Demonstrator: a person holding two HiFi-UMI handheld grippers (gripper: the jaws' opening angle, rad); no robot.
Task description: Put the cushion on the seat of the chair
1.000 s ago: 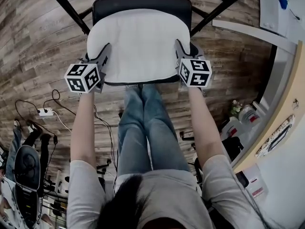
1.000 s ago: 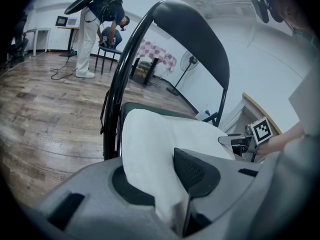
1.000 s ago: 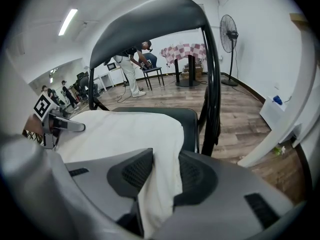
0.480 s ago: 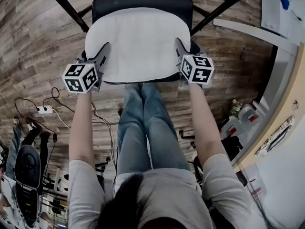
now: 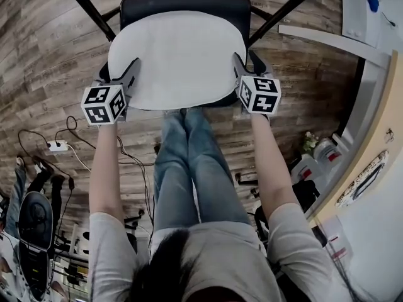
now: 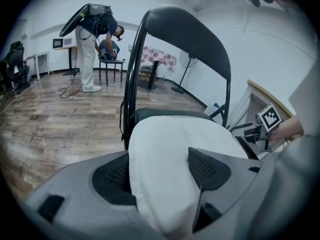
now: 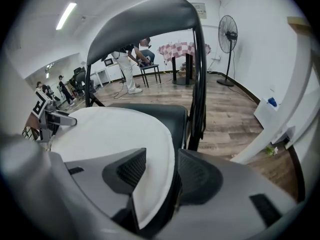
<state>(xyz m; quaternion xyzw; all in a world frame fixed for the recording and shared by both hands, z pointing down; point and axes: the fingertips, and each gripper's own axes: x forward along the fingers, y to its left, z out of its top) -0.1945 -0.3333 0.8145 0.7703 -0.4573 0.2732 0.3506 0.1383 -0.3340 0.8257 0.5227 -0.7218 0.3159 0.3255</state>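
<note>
Jaws of left tool (image 5: 128, 74) and right tool (image 5: 245, 65) have just been opening, released around cushion (image 5: 179, 55) edges on seat (image 5: 189, 0); withdraw next.

A lab workroom: floor power strip (image 5: 58, 146), desk (image 6: 65, 48), standing fan (image 7: 227, 34)

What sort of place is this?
Probably a shared workroom or lab, not a home: another person works across the room, there is a tall standing fan, and a power strip with cables lies on the wood floor.

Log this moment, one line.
cushion: on chair seat | left claw: just opening, cushion edge between | right claw: just opening, cushion edge between
</note>
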